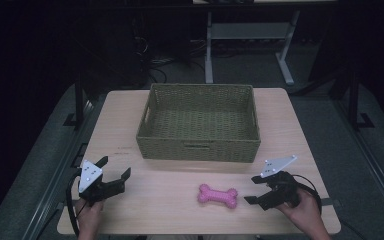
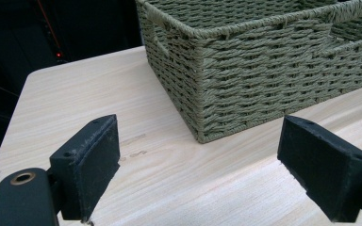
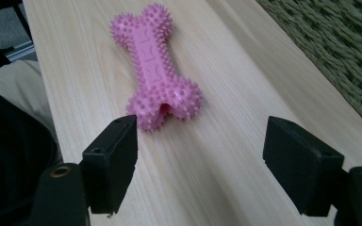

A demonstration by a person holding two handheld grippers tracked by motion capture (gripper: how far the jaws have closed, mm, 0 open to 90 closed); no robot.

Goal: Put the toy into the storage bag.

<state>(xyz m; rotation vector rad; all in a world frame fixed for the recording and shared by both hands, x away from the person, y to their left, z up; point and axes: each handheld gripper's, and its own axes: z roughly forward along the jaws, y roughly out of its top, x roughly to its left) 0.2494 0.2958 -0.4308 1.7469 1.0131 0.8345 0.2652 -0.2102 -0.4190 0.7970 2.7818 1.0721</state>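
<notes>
A pink spiky bone-shaped toy [image 1: 218, 195] lies flat on the light wooden table [image 1: 170, 210], in front of a green woven basket [image 1: 198, 150]. My right gripper [image 1: 252, 190] is open just to the right of the toy, nothing between its jaws. In the right gripper view the toy [image 3: 156, 70] lies just ahead of my right gripper [image 3: 200, 141], toward the left jaw. My left gripper [image 1: 114, 167] is open at the table's front left. In the left gripper view the open left gripper [image 2: 199, 165] points at the basket's near corner [image 2: 202, 103].
The basket is empty and stands mid-table toward the back. Bare tabletop [image 1: 155, 192] lies between the two grippers. Beyond the table stands a white desk frame [image 1: 250, 35] on dark floor. A person's hands [image 1: 305, 212] hold the grippers at the front edge.
</notes>
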